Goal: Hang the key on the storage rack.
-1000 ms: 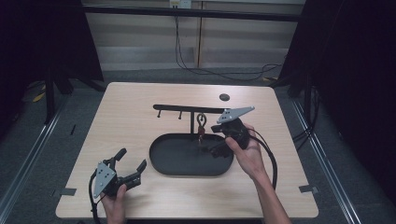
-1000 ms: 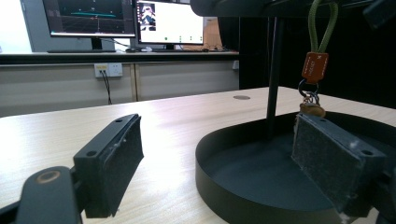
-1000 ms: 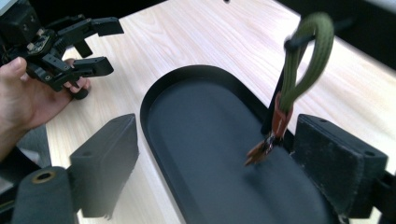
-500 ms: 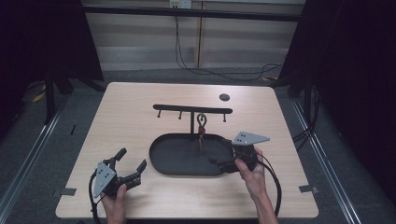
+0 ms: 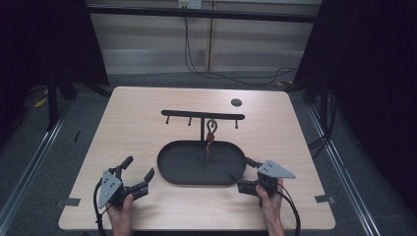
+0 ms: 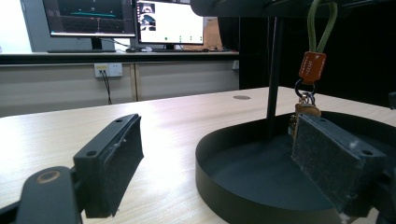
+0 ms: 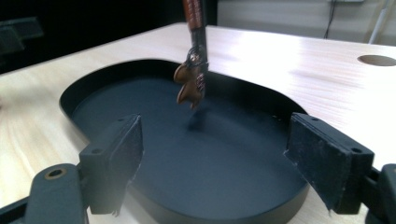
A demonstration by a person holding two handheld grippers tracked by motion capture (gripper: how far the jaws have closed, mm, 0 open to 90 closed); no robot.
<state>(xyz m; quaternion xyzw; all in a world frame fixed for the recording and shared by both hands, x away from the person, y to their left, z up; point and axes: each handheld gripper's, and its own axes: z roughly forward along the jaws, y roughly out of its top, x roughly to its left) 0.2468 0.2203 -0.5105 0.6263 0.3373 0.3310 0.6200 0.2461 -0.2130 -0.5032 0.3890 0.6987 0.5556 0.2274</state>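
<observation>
Two hand-held grippers rest at the near edge of a light wooden table (image 5: 142,128). At centre stands a black oval tray (image 5: 169,169) from which a thin post rises to a horizontal black hook bar (image 5: 182,114). A key bunch (image 5: 210,136) hangs from the bar on an olive loop with an orange-brown tag, so that the keys dangle just above the tray floor, right of the post. In the left gripper view the same key bunch (image 6: 306,100) hangs beside the post; in the right gripper view it (image 7: 192,79) appears blurred above the tray's far half.

The left gripper (image 5: 140,173) lies at the near left, well apart from the tray's left end, its jaws spread wide and holding nothing. The right gripper (image 5: 244,168) sits at the tray's near right end, jaws likewise spread wide and empty, pointing across the tray rim toward the keys. Each gripper is held by a hand entering from the near edge. A small dark round hole (image 5: 236,102) marks the table's far right area.
</observation>
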